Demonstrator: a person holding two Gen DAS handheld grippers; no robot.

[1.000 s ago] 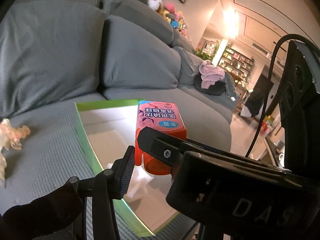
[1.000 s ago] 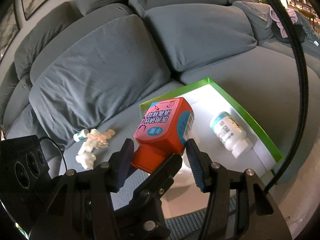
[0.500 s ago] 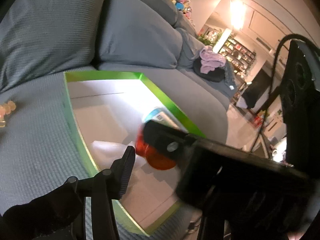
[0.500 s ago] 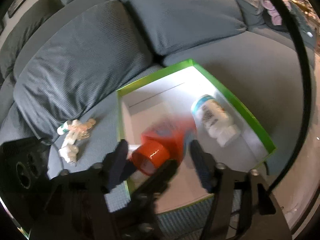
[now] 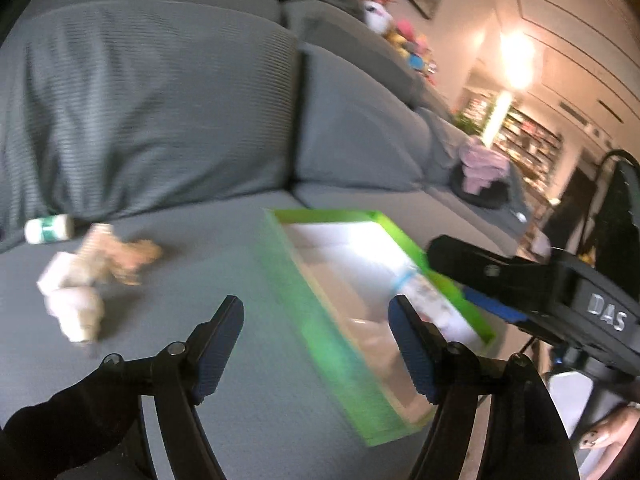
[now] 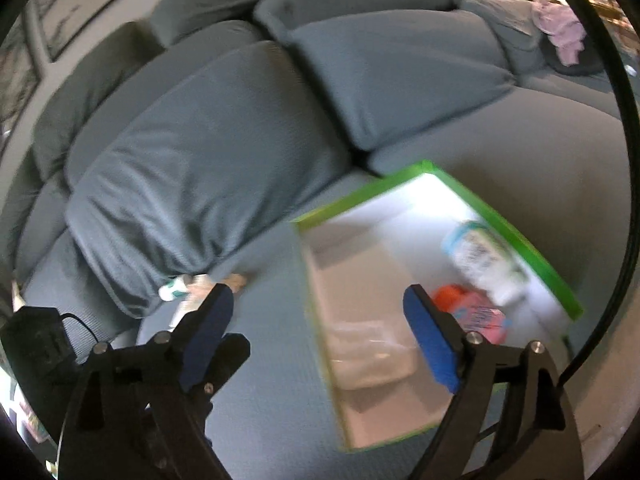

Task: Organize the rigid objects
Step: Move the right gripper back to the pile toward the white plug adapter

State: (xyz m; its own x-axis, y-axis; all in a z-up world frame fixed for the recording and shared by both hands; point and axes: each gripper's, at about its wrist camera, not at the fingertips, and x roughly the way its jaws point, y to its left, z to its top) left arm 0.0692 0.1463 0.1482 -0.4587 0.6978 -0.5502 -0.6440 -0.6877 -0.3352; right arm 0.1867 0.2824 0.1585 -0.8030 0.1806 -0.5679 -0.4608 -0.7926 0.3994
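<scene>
A green-rimmed box (image 6: 516, 236) lies on the grey sofa seat; it also shows in the left wrist view (image 5: 304, 300). Inside lie a red-orange bottle (image 6: 472, 308) and a white bottle (image 6: 480, 256), the white one also in the left wrist view (image 5: 424, 292). My right gripper (image 6: 320, 336) is open and empty, above the box's left rim. My left gripper (image 5: 316, 344) is open and empty over the seat by the box. A small pile of pale objects (image 5: 88, 276) and a small white-green bottle (image 5: 48, 230) lie on the seat at the left.
Large grey back cushions (image 6: 208, 148) stand behind the seat. A clear plastic piece (image 6: 368, 356) lies in the box's near part. Pink clothing (image 5: 480, 164) sits on the far sofa end. The right gripper's body (image 5: 560, 300) crosses the left wrist view.
The right gripper has opened and let go of the red-orange bottle, which now lies in the box. Both grippers have pulled back and swung left; the views are motion-blurred.
</scene>
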